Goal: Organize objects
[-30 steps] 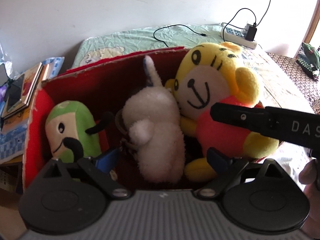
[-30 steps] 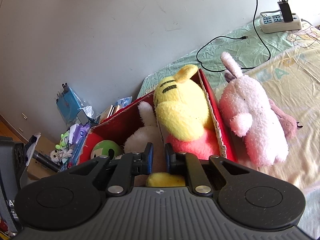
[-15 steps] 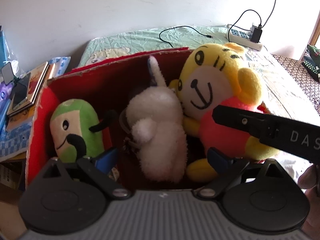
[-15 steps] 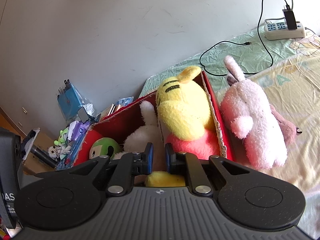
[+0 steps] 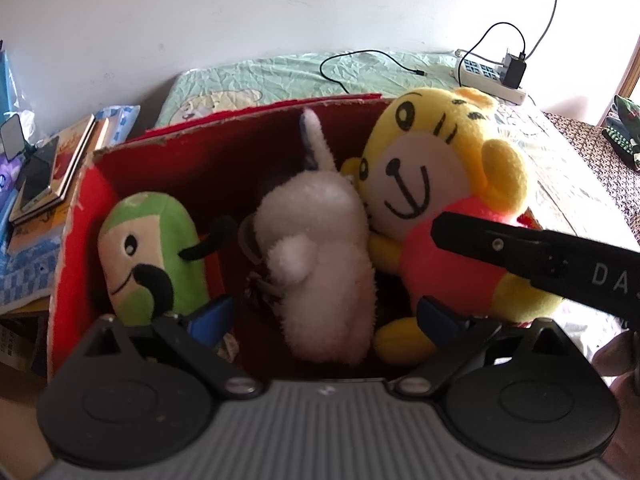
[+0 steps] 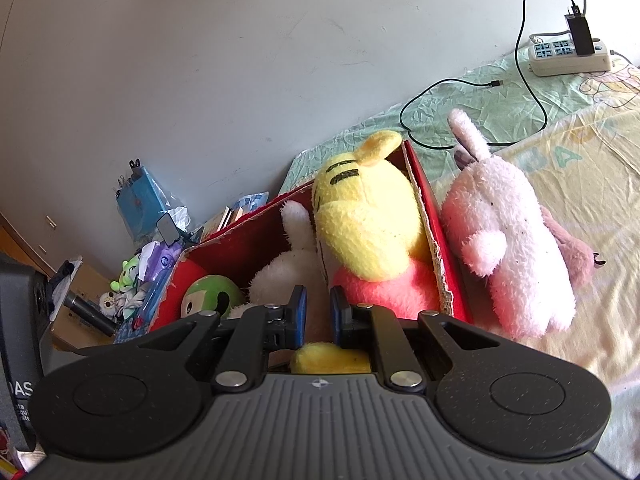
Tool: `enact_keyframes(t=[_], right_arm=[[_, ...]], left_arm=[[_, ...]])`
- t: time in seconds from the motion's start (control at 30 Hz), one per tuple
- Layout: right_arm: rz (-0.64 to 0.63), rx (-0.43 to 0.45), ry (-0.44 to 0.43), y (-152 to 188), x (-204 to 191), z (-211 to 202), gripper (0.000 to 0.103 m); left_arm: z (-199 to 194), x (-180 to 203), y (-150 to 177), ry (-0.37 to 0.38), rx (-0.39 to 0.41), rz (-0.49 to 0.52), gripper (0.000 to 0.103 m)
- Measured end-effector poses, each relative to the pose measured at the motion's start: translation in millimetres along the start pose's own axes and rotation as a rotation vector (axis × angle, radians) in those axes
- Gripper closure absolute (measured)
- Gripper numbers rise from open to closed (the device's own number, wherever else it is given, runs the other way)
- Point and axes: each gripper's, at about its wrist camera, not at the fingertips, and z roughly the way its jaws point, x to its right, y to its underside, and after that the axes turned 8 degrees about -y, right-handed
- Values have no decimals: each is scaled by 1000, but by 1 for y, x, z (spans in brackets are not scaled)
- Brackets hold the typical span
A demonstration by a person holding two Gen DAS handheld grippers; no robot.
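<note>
A red cardboard box (image 5: 96, 184) on a bed holds a green plush (image 5: 150, 256) at left, a white plush (image 5: 320, 264) in the middle and a yellow tiger plush (image 5: 432, 200) at right; a pink plush (image 6: 512, 248) lies outside, touching the box's right wall. The left gripper (image 5: 324, 316) gapes wide over the box, empty; the right gripper (image 6: 318, 316), nearly closed, holds nothing

A white power strip (image 6: 568, 56) with a black charger (image 6: 579, 36) plugged in lies on the green bedsheet (image 6: 472, 104) by the wall (image 6: 240, 60), its black cable (image 6: 472, 92) looping nearby, while books (image 5: 60, 168) sit stacked beside the bed.
</note>
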Motion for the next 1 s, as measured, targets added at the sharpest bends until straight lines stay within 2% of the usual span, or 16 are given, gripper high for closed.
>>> enact_keyframes(t=[0.13, 0.5, 0.67, 0.8, 1.0], right_arm=[[40, 24, -12, 1, 1, -8, 85], [23, 65, -6, 1, -5, -19, 76], [-12, 79, 12, 2, -7, -24, 73], [-14, 83, 10, 1, -4, -26, 72], [-18, 66, -29, -3, 3, -27, 72]], left_arm=[[-1, -5, -1, -27, -3, -5, 5], [-6, -10, -6, -57, 0, 6, 4], [-7, -10, -9, -75, 0, 7, 4], [-7, -7, -10, -116, 1, 21, 4], [-11, -5, -10, -171, -4, 0, 4]])
